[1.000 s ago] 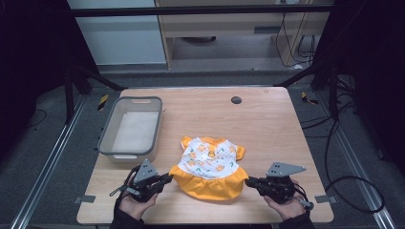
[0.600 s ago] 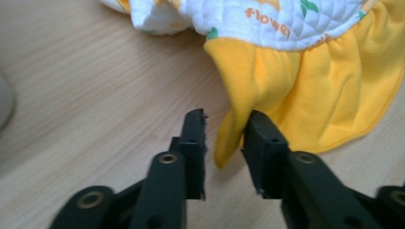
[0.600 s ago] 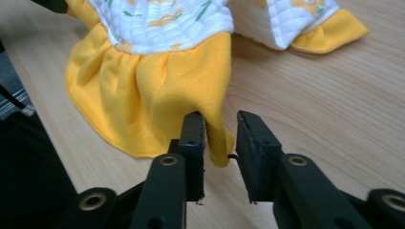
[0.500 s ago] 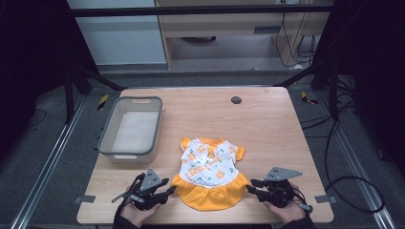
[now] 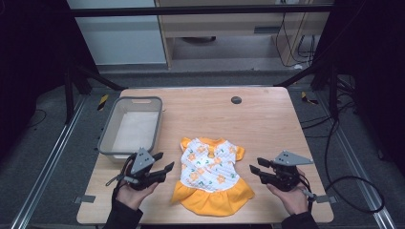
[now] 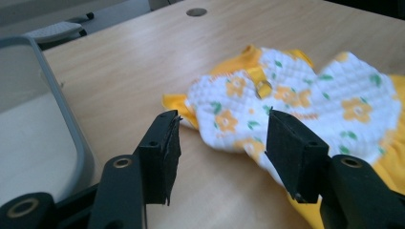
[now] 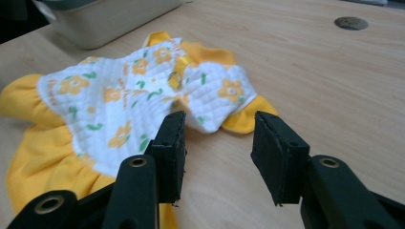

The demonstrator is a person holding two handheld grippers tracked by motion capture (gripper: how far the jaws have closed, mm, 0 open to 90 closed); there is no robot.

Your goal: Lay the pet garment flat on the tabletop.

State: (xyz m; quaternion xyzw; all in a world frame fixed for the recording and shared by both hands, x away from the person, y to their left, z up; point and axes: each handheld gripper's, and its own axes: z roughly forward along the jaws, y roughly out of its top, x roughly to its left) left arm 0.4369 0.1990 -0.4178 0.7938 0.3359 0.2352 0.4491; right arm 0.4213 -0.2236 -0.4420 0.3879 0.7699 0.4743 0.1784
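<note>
A light wooden table (image 5: 267, 124) stood on a dark grey floor, with black frame legs at its sides and pale cabinets behind. A small dark round disc (image 5: 236, 99) sat in the tabletop near the far edge.

At the left of the table lay a grey rectangular plastic bin (image 5: 107, 138), its pale inside showing nothing in it; the left gripper view caught its rounded rim (image 6: 62, 114) just beside the gripper.

The left gripper (image 5: 163, 162), held in the person's left hand (image 5: 129, 194), hung near the front left of the table, between the bin and the dress. Its jaws stood well apart with nothing between them, pointed toward the dress's sleeve (image 6: 177, 102).

In the middle front lay a small child's dress (image 5: 212, 171), spread flat: a white quilted top printed with orange flowers and green leaves, orange sleeves and collar, and an orange ruffled skirt (image 5: 215, 198) nearest the person. A small yellow bow (image 7: 175, 76) sat on the chest.

The right gripper (image 5: 255, 171), in the person's right hand (image 5: 292, 198), hung just right of the dress, apart from it. Its jaws were also spread wide and gripped nothing, aimed at the near orange sleeve (image 7: 248, 119).
</note>
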